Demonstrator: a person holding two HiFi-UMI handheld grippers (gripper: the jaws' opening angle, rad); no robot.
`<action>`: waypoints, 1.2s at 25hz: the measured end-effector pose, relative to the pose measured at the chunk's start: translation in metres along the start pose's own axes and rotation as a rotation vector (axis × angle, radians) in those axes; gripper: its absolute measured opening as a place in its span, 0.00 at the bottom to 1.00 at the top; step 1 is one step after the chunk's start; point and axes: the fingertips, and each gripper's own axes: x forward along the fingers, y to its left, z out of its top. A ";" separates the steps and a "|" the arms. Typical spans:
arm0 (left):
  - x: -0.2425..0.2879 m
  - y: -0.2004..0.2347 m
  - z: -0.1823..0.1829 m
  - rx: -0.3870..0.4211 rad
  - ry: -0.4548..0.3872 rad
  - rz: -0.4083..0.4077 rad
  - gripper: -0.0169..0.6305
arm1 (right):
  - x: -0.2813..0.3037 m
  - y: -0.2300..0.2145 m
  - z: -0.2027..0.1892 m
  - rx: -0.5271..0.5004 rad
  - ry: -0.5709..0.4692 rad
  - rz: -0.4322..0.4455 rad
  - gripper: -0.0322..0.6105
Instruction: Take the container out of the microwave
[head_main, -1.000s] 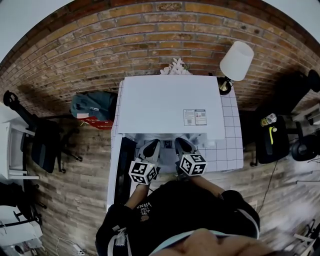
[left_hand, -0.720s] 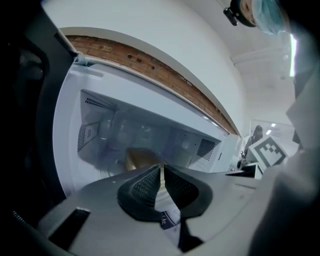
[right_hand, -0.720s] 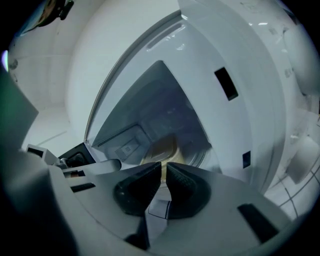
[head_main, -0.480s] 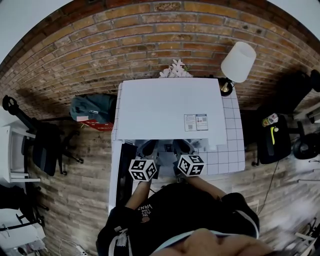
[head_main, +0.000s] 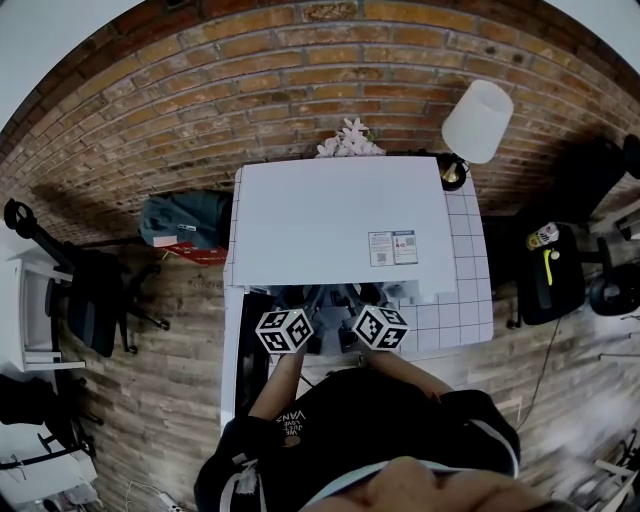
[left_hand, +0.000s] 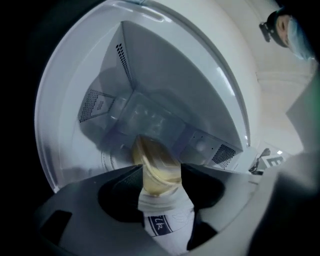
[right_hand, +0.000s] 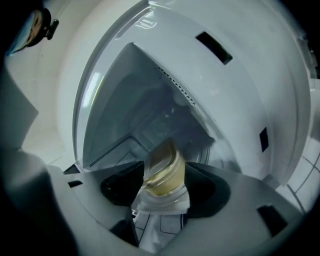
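Both grippers have pushed farther into the mouth of the microwave (head_main: 340, 215) on the table (head_main: 465, 300). The jaws of the left gripper (left_hand: 159, 192) and right gripper (right_hand: 162, 190) have just been opening and stand apart, with only a yellowish taped piece (left_hand: 155, 165) between them. Farther in, the clear container (left_hand: 145, 117) sits untouched, deep in the cavity. It looks light, thin-walled and slick, so grip opposite sides gently.

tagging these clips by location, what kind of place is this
Probably an office or studio room, not a real kitchen: bare brick wall, office chair on wood flooring, and a white microwave on a small tiled table.
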 end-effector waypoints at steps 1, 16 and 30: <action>0.002 0.001 -0.001 -0.010 0.004 0.004 0.39 | 0.002 0.000 0.001 0.007 -0.011 -0.005 0.41; 0.030 0.017 0.002 -0.106 0.040 0.022 0.41 | 0.028 -0.013 0.006 0.080 -0.047 -0.089 0.42; 0.035 0.012 -0.005 -0.118 0.054 0.014 0.36 | 0.036 -0.018 -0.001 0.037 0.052 -0.089 0.42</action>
